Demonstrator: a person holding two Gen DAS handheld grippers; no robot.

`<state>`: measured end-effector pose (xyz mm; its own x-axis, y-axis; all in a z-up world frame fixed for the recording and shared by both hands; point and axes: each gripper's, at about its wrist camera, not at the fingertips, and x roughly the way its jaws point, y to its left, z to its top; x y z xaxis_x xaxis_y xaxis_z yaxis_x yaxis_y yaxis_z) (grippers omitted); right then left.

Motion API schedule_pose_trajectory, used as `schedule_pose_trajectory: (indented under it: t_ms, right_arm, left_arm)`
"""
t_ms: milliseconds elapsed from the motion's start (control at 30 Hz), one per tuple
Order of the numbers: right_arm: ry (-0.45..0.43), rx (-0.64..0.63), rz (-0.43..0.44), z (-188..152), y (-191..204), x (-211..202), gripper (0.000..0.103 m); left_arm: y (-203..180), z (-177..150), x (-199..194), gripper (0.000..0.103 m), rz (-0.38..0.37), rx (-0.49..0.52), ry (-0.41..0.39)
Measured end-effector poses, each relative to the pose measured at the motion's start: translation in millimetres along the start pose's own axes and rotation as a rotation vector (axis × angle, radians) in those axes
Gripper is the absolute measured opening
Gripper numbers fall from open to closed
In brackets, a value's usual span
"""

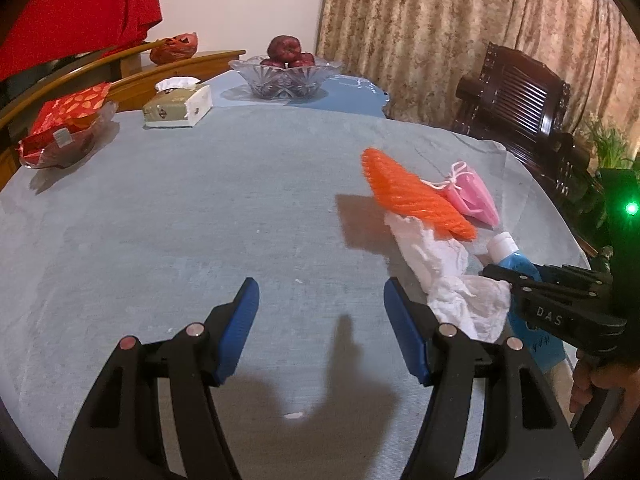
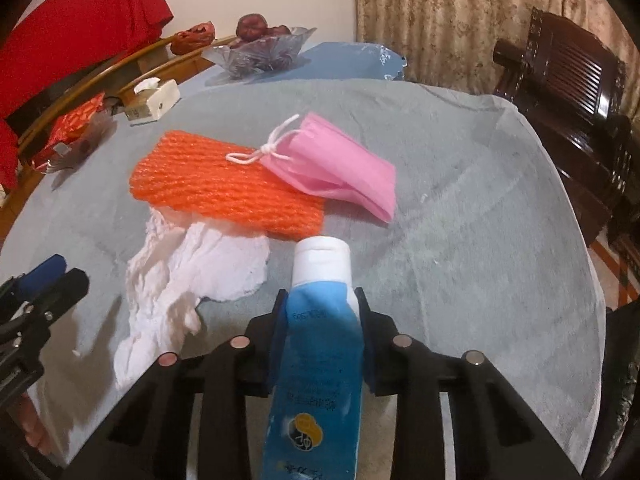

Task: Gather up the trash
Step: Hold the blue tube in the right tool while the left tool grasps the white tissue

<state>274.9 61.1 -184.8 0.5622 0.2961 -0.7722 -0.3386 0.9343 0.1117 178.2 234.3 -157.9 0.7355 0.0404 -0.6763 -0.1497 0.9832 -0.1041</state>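
Note:
My right gripper (image 2: 321, 298) is shut on a blue squeeze tube (image 2: 316, 364) with a white cap, its pads pressing both sides below the cap. In the left wrist view the tube (image 1: 518, 262) shows at the right. Just beyond it lie a crumpled white tissue (image 2: 192, 272), an orange foam net (image 2: 224, 184) and a pink face mask (image 2: 336, 168), all touching or overlapping on the grey tablecloth. My left gripper (image 1: 320, 286) stands open above bare cloth, left of the tissue (image 1: 452, 276), with nothing between its fingers.
A tissue box (image 1: 178, 106), a glass bowl of apples (image 1: 286, 76) and a glass dish with a red packet (image 1: 64, 124) stand along the far and left side. A dark wooden chair (image 1: 520, 108) stands past the table's right edge.

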Motion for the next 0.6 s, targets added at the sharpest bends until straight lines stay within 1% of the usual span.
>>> schedule_pose_trajectory:
  t_ms: [333, 533, 600]
  right_arm:
    - [-0.005, 0.078, 0.006, -9, -38, -21, 0.031]
    - [-0.019, 0.103, 0.001, -12, -55, -31, 0.031]
    - [-0.026, 0.113, 0.009, -13, -60, -34, 0.031]
  left_arm:
    - [-40, 2, 13, 0.063, -0.089, 0.048, 0.025]
    - [-60, 6, 28, 0.063, -0.118, 0.057, 0.046]
    - [-64, 6, 35, 0.061, -0.124, 0.057, 0.065]
